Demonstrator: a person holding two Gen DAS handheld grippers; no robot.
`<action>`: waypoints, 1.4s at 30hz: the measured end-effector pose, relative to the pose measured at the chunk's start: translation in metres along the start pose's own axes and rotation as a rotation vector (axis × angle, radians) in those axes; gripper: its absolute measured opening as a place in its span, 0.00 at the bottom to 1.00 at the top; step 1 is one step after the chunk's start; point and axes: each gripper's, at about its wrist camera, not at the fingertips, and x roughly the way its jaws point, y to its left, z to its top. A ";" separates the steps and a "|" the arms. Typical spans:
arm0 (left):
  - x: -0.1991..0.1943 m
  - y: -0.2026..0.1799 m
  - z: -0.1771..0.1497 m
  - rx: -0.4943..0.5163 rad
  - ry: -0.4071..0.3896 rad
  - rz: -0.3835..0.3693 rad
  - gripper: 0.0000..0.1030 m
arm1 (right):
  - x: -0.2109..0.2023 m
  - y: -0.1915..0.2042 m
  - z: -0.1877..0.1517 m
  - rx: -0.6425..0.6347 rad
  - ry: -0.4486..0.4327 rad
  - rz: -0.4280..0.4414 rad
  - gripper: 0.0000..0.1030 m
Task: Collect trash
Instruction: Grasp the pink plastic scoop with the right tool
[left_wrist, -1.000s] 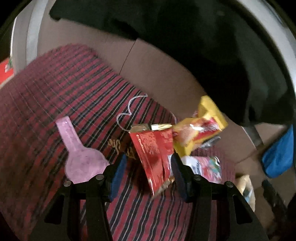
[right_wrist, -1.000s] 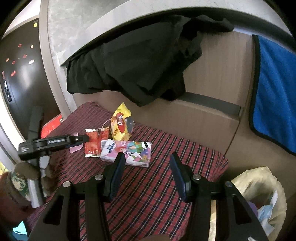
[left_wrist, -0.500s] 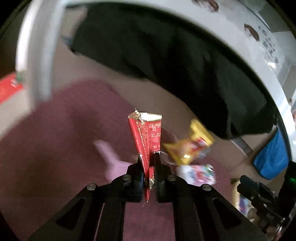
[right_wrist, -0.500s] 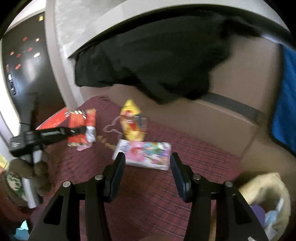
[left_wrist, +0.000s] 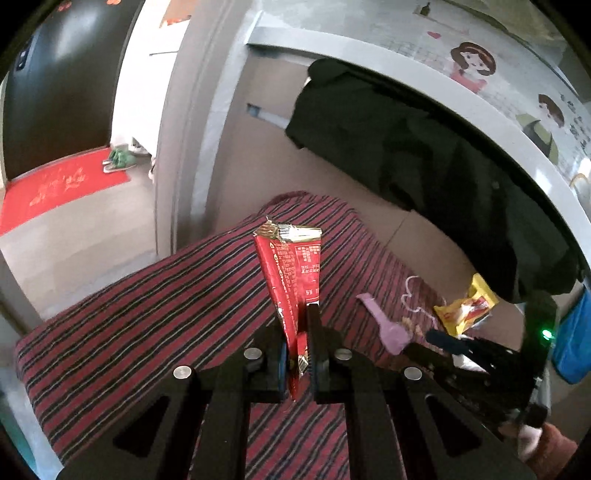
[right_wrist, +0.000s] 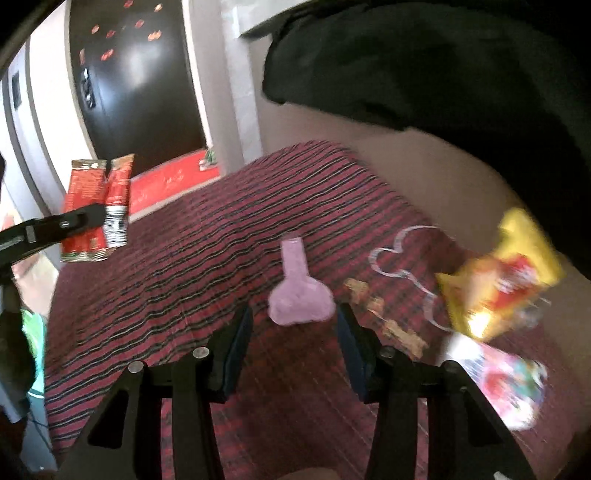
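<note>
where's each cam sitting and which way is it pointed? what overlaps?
Left wrist: on the left gripper, looking along its fingers over the striped cloth toward wall and door; jaws shut on the red wrapper; right gripper enters at right.
Right wrist: on the right gripper, jaws open, aimed down at the pink balloon; left gripper enters at left.
Shared: red wrapper, pink balloon, yellow snack bag, striped cloth, black garment.

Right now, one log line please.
left gripper: shut on red wrapper, lifted | right gripper: open, nearing pink balloon | yellow packet: on cloth
</note>
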 end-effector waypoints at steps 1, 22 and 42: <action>0.002 -0.002 -0.003 -0.002 0.002 0.002 0.09 | 0.011 0.004 0.002 -0.008 0.008 -0.006 0.42; 0.015 -0.024 -0.018 0.021 0.060 -0.060 0.09 | 0.034 -0.007 0.008 0.015 0.050 -0.087 0.43; 0.016 0.006 -0.027 0.040 0.080 0.063 0.57 | -0.087 -0.040 -0.043 0.118 -0.041 -0.118 0.42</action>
